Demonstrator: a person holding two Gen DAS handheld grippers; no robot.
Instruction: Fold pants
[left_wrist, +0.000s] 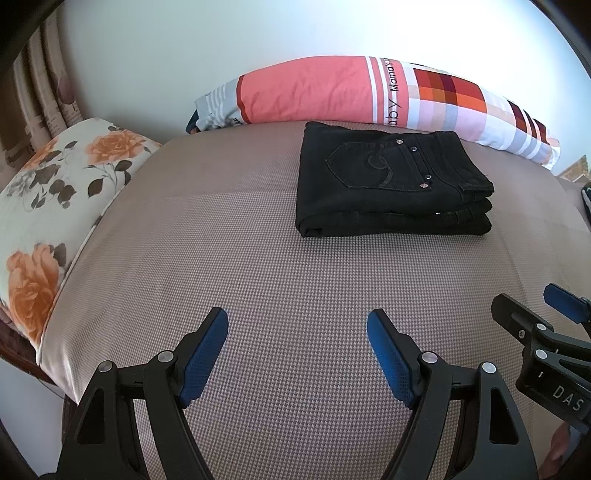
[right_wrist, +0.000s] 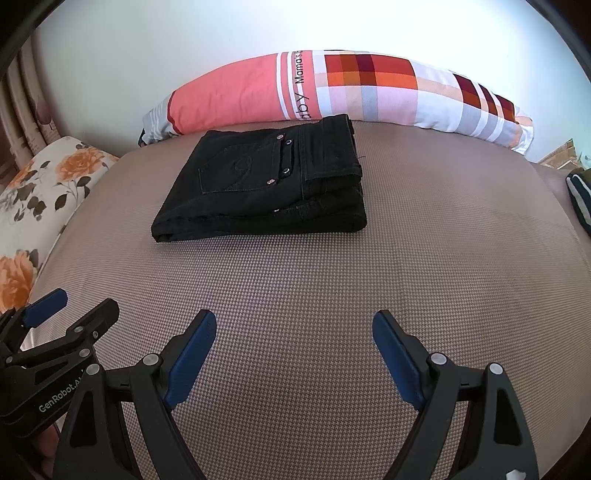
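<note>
A pair of black pants (left_wrist: 391, 181) (right_wrist: 266, 184) lies folded into a compact stack on the bed, back pocket and rivets facing up. My left gripper (left_wrist: 297, 325) hovers open over the bare mattress, well short of the stack, nothing between its blue pads. My right gripper (right_wrist: 294, 326) is also open and empty, the stack ahead and to its left. Each gripper shows at the edge of the other's view: the right gripper (left_wrist: 532, 306) at lower right, the left gripper (right_wrist: 85, 301) at lower left.
The bed cover (left_wrist: 258, 258) is a brown houndstooth weave. A long pink and plaid pillow (left_wrist: 369, 92) (right_wrist: 332, 88) lies along the wall behind the pants. A floral pillow (left_wrist: 55, 192) (right_wrist: 40, 184) sits at the left edge. A dark striped item (right_wrist: 580, 199) pokes in at far right.
</note>
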